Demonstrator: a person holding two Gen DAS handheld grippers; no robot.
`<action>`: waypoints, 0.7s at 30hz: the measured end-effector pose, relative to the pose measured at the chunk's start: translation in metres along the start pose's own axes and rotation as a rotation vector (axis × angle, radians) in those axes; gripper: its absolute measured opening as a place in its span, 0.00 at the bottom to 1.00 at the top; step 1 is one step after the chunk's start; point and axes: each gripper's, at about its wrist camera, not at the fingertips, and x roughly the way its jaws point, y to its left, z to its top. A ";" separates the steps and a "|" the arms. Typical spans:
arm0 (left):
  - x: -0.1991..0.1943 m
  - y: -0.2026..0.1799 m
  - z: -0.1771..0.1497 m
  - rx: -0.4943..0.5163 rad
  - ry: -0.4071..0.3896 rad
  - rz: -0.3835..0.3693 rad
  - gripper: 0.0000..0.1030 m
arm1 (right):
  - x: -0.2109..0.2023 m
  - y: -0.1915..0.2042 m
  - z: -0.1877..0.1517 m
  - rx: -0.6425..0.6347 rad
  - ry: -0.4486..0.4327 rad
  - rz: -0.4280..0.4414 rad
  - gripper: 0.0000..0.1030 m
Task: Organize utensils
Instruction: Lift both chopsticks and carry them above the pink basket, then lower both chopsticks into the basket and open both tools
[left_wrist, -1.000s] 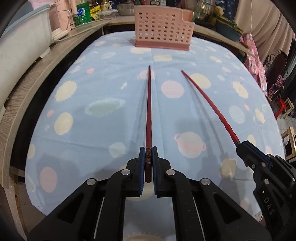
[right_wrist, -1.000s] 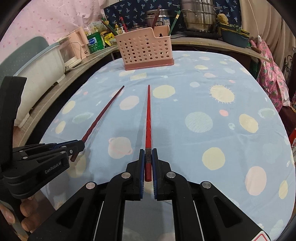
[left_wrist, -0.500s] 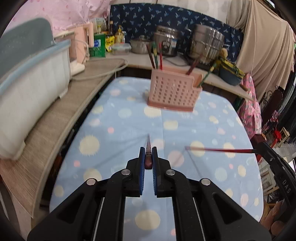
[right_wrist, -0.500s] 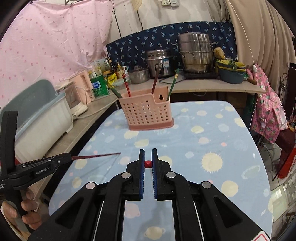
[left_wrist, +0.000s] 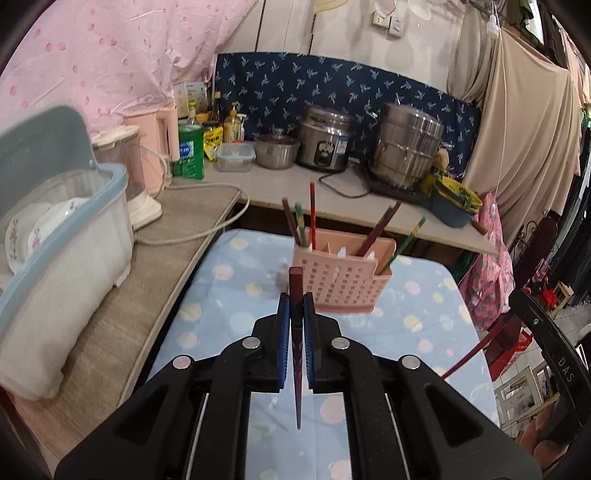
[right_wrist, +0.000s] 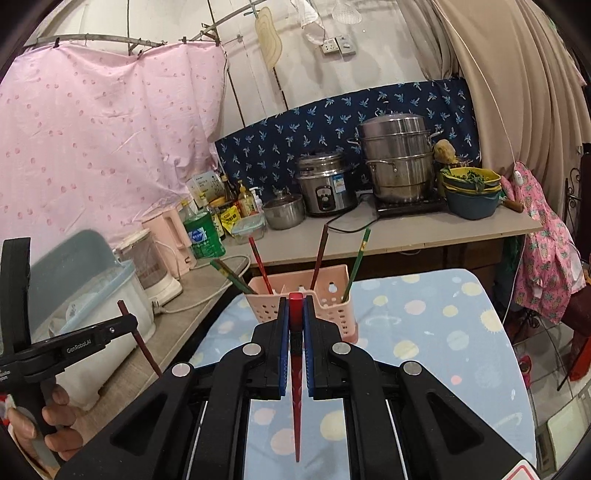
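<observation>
So each gripper has its own chopstick: the left gripper (left_wrist: 296, 314) has its fingers clamped on a dark red chopstick (left_wrist: 296, 347), thick end up and the tip hanging down toward the camera, and the right gripper (right_wrist: 295, 317) is pinched the same way on a brighter red chopstick (right_wrist: 295, 369). Both are held in the air over the blue spotted cloth (right_wrist: 424, 325) on the worktop. Just ahead sits the pink utensil basket (left_wrist: 340, 284) with several chopsticks already standing in it, five I think, though it's hard to count. Further back there's a rice cooker (right_wrist: 325, 188) and a steel steamer pot (right_wrist: 397, 158).
</observation>
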 end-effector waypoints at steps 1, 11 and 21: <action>0.001 -0.001 0.009 -0.002 -0.012 -0.003 0.07 | 0.001 -0.001 0.006 0.007 -0.013 0.001 0.07; 0.010 -0.020 0.105 -0.028 -0.172 -0.025 0.07 | 0.042 -0.005 0.096 0.081 -0.158 0.031 0.07; 0.049 -0.035 0.156 -0.023 -0.247 -0.018 0.07 | 0.105 0.001 0.150 0.070 -0.210 0.019 0.07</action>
